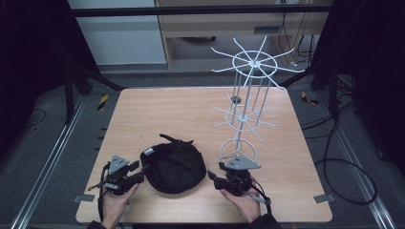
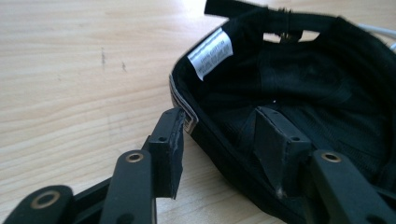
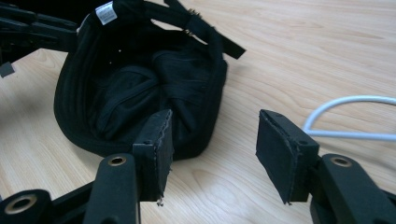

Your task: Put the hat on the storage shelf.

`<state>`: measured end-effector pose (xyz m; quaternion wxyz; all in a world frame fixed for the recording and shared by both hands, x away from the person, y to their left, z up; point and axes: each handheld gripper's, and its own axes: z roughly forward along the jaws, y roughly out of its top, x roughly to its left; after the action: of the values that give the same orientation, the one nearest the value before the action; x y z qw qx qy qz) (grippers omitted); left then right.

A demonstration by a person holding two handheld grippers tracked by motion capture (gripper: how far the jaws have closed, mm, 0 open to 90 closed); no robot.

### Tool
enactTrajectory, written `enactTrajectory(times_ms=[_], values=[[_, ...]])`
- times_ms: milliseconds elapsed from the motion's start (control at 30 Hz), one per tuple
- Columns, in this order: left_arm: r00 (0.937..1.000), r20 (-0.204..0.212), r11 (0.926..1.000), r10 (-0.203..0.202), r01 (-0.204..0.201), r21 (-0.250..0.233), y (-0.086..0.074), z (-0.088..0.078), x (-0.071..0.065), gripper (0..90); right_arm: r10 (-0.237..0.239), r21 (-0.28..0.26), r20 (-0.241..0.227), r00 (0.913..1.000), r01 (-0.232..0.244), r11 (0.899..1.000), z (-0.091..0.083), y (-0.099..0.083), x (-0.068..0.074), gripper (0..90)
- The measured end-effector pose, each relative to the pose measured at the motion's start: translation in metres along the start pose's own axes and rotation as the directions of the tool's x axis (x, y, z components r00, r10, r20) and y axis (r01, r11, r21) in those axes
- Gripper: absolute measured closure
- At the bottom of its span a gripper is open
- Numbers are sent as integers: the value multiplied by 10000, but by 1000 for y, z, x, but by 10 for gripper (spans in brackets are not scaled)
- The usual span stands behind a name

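A black cap (image 1: 173,164) lies upside down on the wooden table (image 1: 167,109), near the front edge at about 6 o'clock from the table's middle. Its hollow faces up with nothing in it but its own lining, a white label (image 2: 210,52) sewn inside the rim and a strap (image 3: 201,25) across the back opening.

The left gripper (image 1: 139,172) sits at the cap's 9 o'clock, jaws spread wide and straddling the rim: one jaw outside against the rim's edge, the other inside the hollow. They have not closed on it.

The right gripper (image 1: 213,177) sits at the cap's 3 o'clock, just beside it, jaws wide apart over bare table and holding nothing.

A white wire rack (image 1: 246,102) stands at 1 o'clock from the cap, its base ring just beyond the right gripper.
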<state>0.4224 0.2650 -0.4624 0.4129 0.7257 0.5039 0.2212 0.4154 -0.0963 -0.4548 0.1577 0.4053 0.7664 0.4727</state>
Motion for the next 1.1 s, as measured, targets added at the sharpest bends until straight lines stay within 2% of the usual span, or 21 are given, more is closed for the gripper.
enactTrajectory(times_ms=[67, 200, 267, 600, 733, 800, 867, 900, 933, 1100], values=[[10000, -29, 9999, -8, 8, 136, -1, 2, 1, 546, -17, 138, -75, 10000, 18, 9999, 10, 2, 5, 463], [9999, 10, 9993, -116, 116, 347, -2, 5, 3, 573, -103, 209, -93, 9999, 105, 9997, 19, 3, 9, 468], [9999, 78, 9990, -147, 143, 420, -2, 7, 3, 577, -140, 328, 34, 9999, 139, 9994, 26, 4, 11, 473], [9999, 46, 9965, -112, 108, 826, -4, 14, 2, 630, 14, 934, 185, 9998, -31, 9956, 45, 0, 10, 493], [10000, 67, 9951, -71, 64, 987, -5, 16, 1, 674, 94, 1114, 95, 9999, -104, 9937, 50, -2, 9, 544], [10000, 70, 9947, -49, 42, 1025, -6, 16, 1, 696, 153, 1356, 2, 9999, -152, 9906, 54, -4, 11, 621], [10000, 57, 9942, -50, 44, 1070, -6, 16, 1, 701, 162, 1406, 16, 9999, -162, 9899, 55, -4, 11, 644], [10000, 49, 9941, -37, 31, 1085, -6, 16, 1, 715, 161, 1520, 73, 9998, -170, 9882, 56, -5, 11, 725], [10000, 25, 9936, -38, 35, 1128, -6, 17, 1, 722, 200, 1550, 38, 9998, -203, 9877, 57, -5, 10, 763], [9999, 138, 9925, 52, -69, 1223, -7, 17, -2, 745, 176, 1338, 5, 9998, -175, 9909, 54, -4, 9, 834]])
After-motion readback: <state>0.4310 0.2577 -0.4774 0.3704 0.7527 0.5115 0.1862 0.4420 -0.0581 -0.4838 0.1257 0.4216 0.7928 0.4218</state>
